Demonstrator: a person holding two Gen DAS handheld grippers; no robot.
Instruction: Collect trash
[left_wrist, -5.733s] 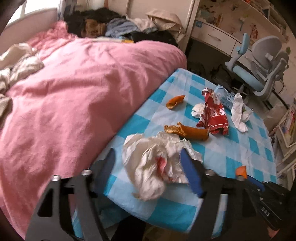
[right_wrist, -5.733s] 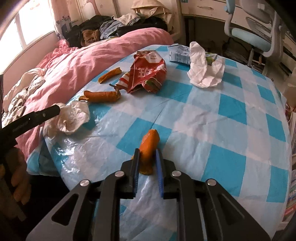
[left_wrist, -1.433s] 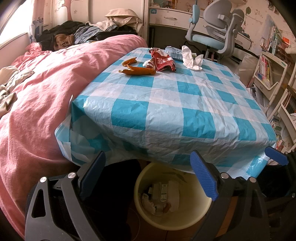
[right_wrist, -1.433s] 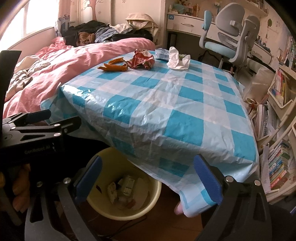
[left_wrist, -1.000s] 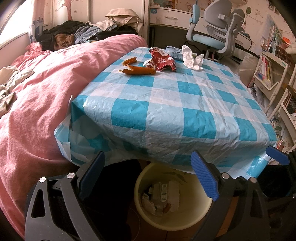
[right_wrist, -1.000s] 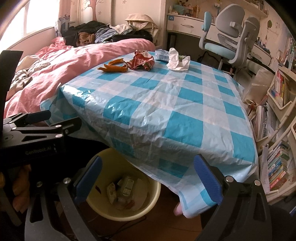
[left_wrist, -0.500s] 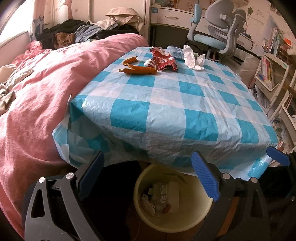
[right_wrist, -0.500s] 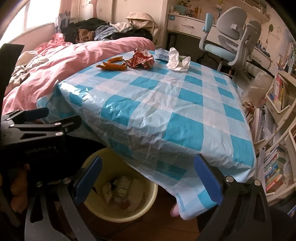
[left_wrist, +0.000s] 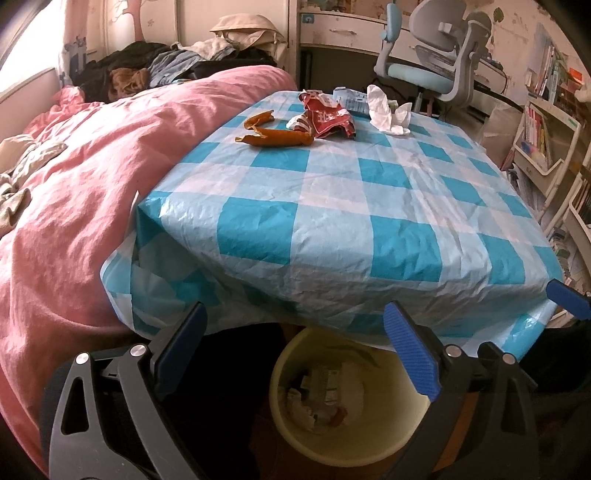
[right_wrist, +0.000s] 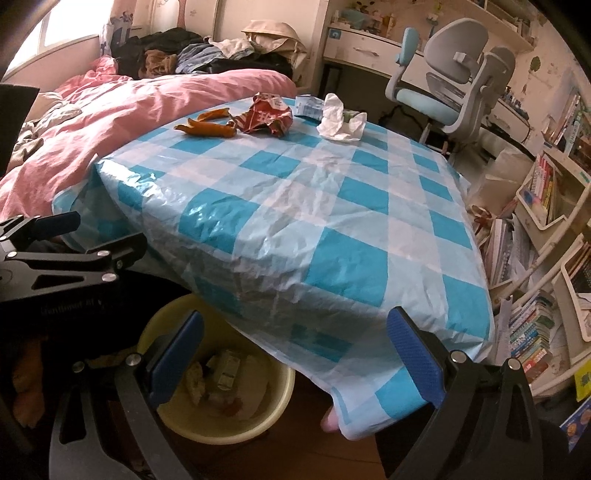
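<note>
A cream bin (left_wrist: 332, 443) with scraps inside stands under the near edge of a blue-checked table (left_wrist: 332, 206); it also shows in the right wrist view (right_wrist: 192, 424). My left gripper (left_wrist: 295, 354) and my right gripper (right_wrist: 295, 354) hang wide open and empty above it. At the table's far end lie two orange peels (left_wrist: 277, 139), a red snack wrapper (left_wrist: 328, 118), a blue packet (left_wrist: 351, 99) and a white tissue (left_wrist: 388, 110). The same pile shows in the right wrist view: peels (right_wrist: 207, 129), wrapper (right_wrist: 266, 118), tissue (right_wrist: 340, 122).
A bed with a pink duvet (left_wrist: 74, 206) runs along the table's left side. An office chair (left_wrist: 436, 59) stands behind the table. Bookshelves (right_wrist: 546, 229) and stacked books fill the right side. My left gripper's body (right_wrist: 55, 258) shows at the left of the right wrist view.
Since 5.7 s ago both grippers left the tabletop, opened and came over the bin; the tissue wad and the orange peel they gripped are gone. In the last second both views shifted only slightly.
</note>
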